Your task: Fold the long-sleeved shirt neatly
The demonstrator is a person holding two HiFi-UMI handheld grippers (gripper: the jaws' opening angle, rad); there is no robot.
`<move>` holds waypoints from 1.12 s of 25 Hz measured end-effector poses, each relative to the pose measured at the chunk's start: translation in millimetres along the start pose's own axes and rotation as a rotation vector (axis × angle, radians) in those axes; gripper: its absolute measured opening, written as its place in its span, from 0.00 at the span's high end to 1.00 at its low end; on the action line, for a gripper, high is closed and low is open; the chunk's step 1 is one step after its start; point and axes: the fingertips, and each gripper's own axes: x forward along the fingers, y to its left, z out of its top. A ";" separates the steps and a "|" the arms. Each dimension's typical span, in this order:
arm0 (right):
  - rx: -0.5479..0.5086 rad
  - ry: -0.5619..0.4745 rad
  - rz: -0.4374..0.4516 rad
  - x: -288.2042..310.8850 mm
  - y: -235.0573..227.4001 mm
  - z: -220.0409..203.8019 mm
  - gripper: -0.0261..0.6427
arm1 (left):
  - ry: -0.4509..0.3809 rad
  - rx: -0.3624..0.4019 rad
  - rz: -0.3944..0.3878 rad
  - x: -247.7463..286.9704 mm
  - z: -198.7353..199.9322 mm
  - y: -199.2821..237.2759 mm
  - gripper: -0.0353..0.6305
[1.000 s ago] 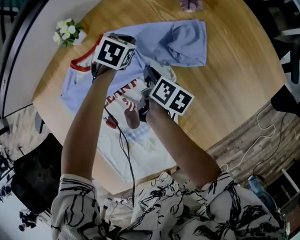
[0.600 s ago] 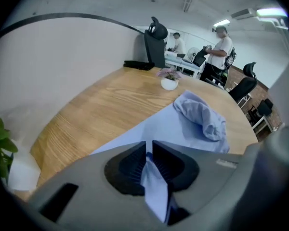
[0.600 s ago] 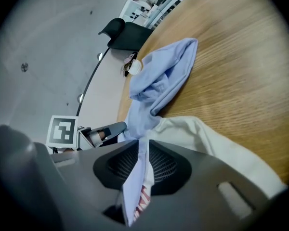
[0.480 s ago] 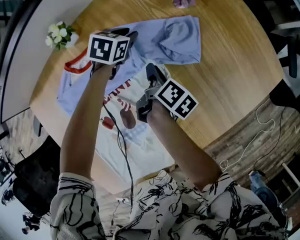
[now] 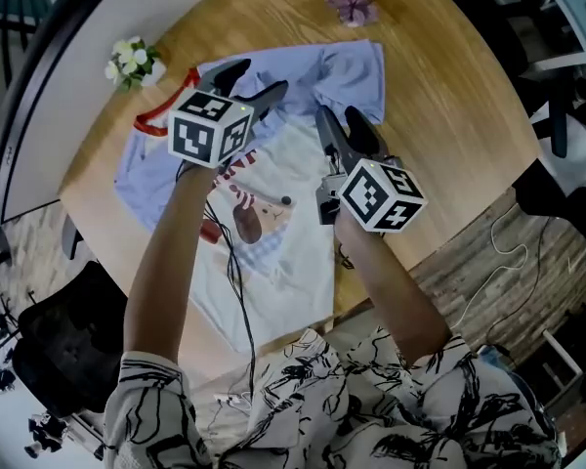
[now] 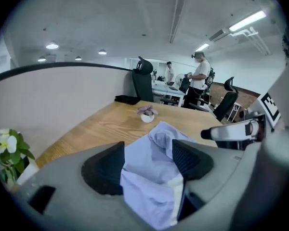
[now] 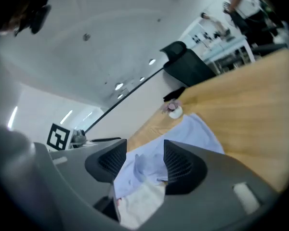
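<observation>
Head view: a person leans over a round wooden table, one gripper in each hand.
Shirt: the long-sleeved shirt lies spread on the table, its white printed body reaching the table's near edge.
Sleeve: a blue sleeve lies bunched on the shirt's far part, toward the table's far side.
Collar: the red collar points to the table's rim on the person's left.
Left gripper: the left gripper hangs above the table over the blue cloth. Its jaws have just been opening and stand released, grasping nothing. Cloth shows through the gap, untouched by the pads.
Right gripper: the right gripper hangs above the table beside the bunched sleeve. Its jaws have likewise just been opening, released and empty, with cloth seen below the gap.
Cable: a dark cable trails across the shirt toward the table's near edge.
White flowers: the white flowers stand at the table's far-left rim.
Purple flower: the purple flower stands at the table's far rim.
</observation>
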 end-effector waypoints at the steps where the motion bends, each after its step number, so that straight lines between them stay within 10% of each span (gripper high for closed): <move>1: -0.104 0.008 0.011 -3.0 0.8 4.3 0.60 | 0.008 0.014 0.000 -1.9 -2.0 -7.8 0.47; 9: -0.731 0.200 0.119 -7.9 -24.9 18.5 0.60 | 0.133 0.015 -0.028 40.5 -37.7 -69.2 0.45; 28: -1.184 0.501 0.395 54.2 -40.9 14.1 0.59 | 0.173 -0.093 0.123 97.0 -69.4 -97.0 0.69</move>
